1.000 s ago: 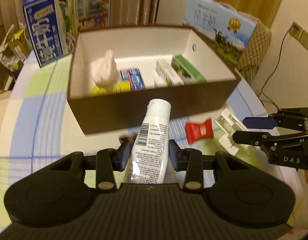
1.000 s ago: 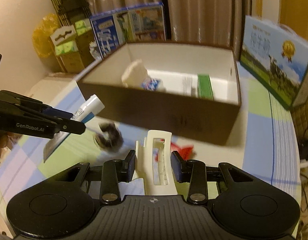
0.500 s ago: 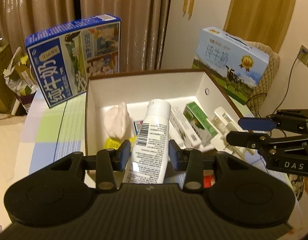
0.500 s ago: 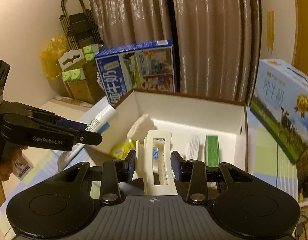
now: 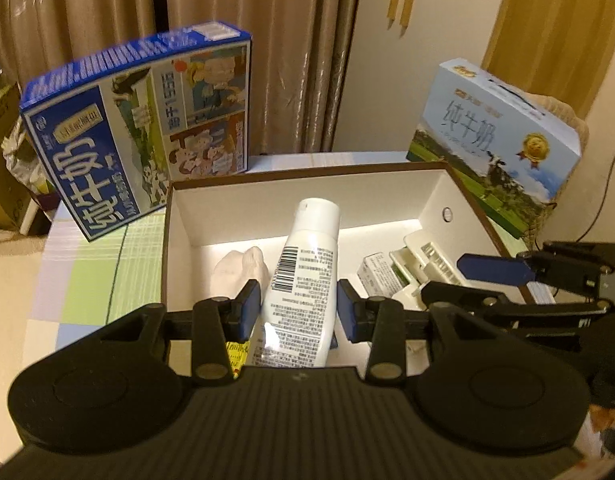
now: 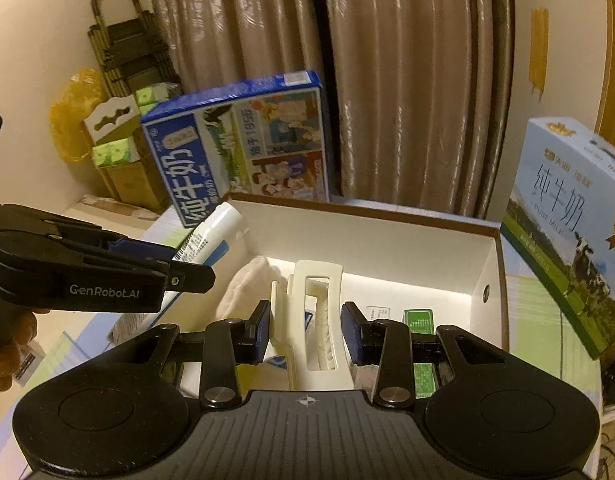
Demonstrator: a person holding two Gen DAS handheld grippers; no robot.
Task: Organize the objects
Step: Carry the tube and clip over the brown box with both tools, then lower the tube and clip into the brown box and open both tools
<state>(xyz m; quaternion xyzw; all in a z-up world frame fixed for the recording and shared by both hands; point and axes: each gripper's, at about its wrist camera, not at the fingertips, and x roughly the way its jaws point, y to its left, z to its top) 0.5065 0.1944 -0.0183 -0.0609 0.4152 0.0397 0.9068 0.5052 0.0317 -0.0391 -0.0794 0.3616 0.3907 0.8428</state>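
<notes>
My left gripper (image 5: 298, 312) is shut on a white tube with a barcode (image 5: 303, 280), held above the open brown box with white inside (image 5: 307, 200). My right gripper (image 6: 307, 332) is shut on a cream hair claw clip (image 6: 315, 320), also over the box. The right gripper with the clip shows in the left wrist view (image 5: 487, 280); the left gripper with the tube shows in the right wrist view (image 6: 107, 272). In the box lie a white cloth bundle (image 5: 239, 268), a green carton (image 6: 419, 320), a white carton (image 5: 377, 272) and a yellow item (image 5: 235, 354).
A blue milk carton box (image 5: 139, 120) stands behind the brown box at the left. A light blue milk box (image 5: 495, 136) stands at the right on a chair. Curtains hang behind. The checked tablecloth (image 5: 91, 280) shows left of the box.
Both grippers rose from table level and moved forward over the box, carrying the tube and the clip. The red packet and dark item on the table have dropped out of view.
</notes>
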